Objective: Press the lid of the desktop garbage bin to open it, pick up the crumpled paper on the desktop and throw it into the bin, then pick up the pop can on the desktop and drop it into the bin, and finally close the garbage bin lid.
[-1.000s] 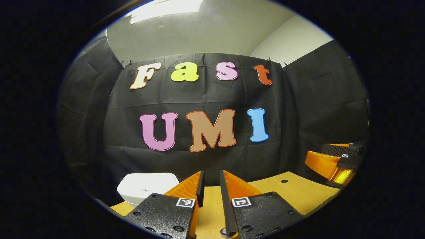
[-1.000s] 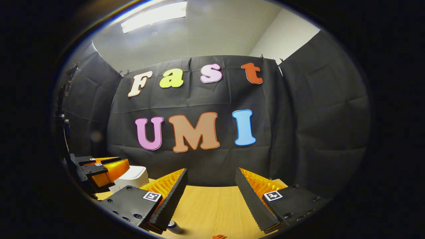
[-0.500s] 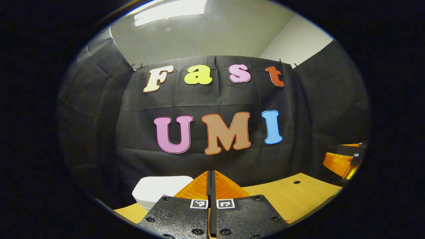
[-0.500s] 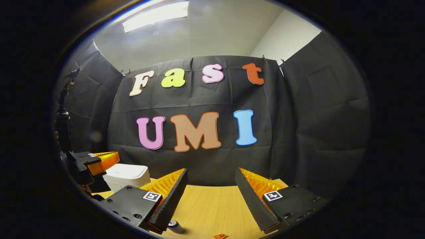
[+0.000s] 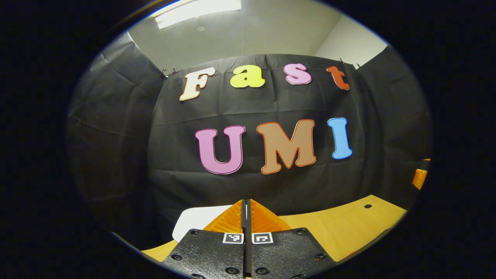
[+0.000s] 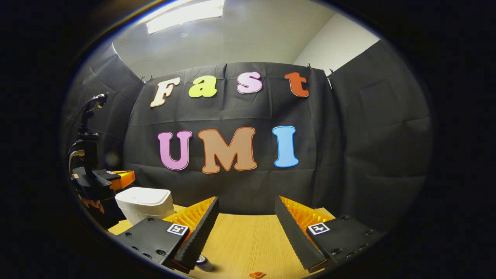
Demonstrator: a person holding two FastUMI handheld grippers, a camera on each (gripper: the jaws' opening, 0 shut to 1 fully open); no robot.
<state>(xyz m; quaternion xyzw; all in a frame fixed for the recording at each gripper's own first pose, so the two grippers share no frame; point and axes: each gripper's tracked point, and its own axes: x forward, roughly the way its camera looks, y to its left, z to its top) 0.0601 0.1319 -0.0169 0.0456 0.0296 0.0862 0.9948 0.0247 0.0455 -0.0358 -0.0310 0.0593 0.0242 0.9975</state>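
Bin lid [image 6: 144,195] not yet pressed: left tongs [image 5: 245,207] closed, empty, just above it; right tongs [image 6: 247,217] wide open, empty.

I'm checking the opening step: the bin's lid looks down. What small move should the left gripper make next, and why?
Probably lower the left gripper onto the lid of the white bin. Its fingers are shut together, it hangs just above the bin, and the lid lies flat. The right gripper waits open over the table.
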